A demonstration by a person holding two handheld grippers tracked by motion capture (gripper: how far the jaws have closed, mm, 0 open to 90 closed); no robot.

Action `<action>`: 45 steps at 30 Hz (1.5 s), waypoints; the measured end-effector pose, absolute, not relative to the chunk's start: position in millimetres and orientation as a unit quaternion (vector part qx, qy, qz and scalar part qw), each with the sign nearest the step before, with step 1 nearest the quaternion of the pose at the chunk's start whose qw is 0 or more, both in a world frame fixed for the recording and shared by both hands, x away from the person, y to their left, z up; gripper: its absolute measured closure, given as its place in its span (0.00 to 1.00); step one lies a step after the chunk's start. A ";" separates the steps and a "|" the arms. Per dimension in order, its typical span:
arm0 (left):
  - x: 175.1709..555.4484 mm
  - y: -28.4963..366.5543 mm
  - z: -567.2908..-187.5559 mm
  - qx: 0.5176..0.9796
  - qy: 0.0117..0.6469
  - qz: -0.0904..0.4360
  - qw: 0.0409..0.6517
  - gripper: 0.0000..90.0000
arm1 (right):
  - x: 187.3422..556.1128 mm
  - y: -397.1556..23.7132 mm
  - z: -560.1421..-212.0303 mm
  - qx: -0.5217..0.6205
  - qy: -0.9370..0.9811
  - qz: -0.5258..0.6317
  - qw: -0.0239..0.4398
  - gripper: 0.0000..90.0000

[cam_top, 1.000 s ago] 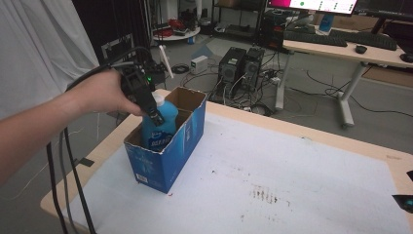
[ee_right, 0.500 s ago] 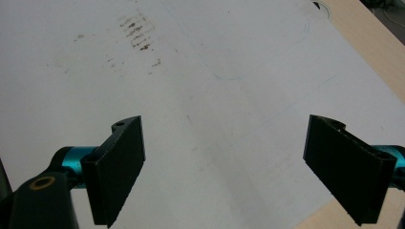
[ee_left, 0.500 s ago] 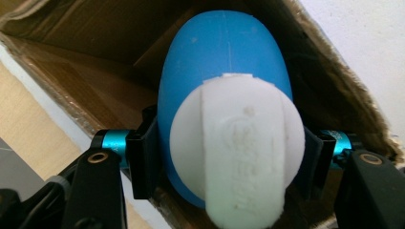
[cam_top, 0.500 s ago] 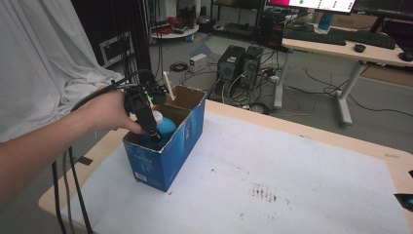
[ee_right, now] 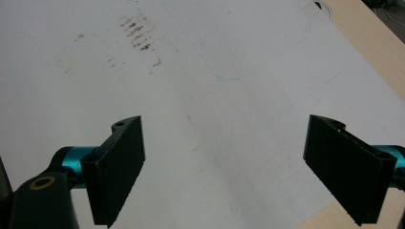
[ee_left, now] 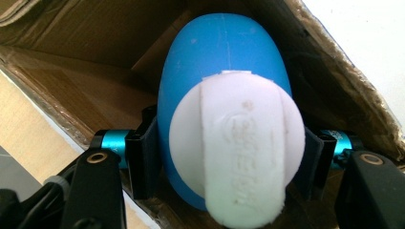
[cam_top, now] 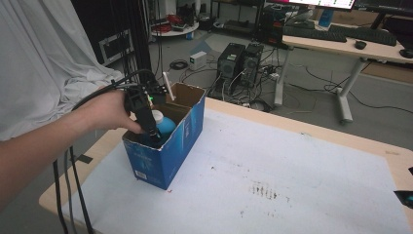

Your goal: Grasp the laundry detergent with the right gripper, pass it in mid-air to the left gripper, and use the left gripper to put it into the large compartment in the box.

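**Blue bottle held inside the box**

From above, the table (cam_top: 311,161) carries a blue cardboard box (cam_top: 170,146) at 9 o'clock. Left gripper (ee_left: 224,157) pinches the white-capped blue bottle (ee_left: 224,71) inside it. Right gripper (ee_right: 224,167) hangs spread wide over white tabletop, holding nothing.

High view: fixed above the person's side, facing forward and down over the white-covered table (cam_top: 292,165), with the blue cardboard box (cam_top: 165,146) at left and the room beyond. Left gripper view: very close, looking down into that box (ee_left: 95,62) onto a blue bottle (ee_left: 224,62) between its jaws. Right gripper view: near, angled down at the stained sheet (ee_right: 191,71), whose brown marks (ee_right: 138,33) also appear from above (cam_top: 265,190).
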State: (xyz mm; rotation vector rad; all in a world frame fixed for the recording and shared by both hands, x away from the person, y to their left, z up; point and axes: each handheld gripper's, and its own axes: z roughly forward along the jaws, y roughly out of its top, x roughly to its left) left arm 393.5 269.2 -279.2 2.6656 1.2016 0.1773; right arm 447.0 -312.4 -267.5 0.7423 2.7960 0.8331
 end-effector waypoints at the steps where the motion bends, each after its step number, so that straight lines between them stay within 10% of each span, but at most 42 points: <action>1: 393.3 269.4 -279.3 0.906 0.406 0.060 0.106 0.42 | 446.9 -312.4 -267.6 0.246 0.927 0.276 0.065 0.15; 45: 390.2 269.5 -253.7 0.916 0.378 0.088 0.098 0.22 | 442.0 -316.0 -269.7 0.246 0.926 0.283 0.056 0.15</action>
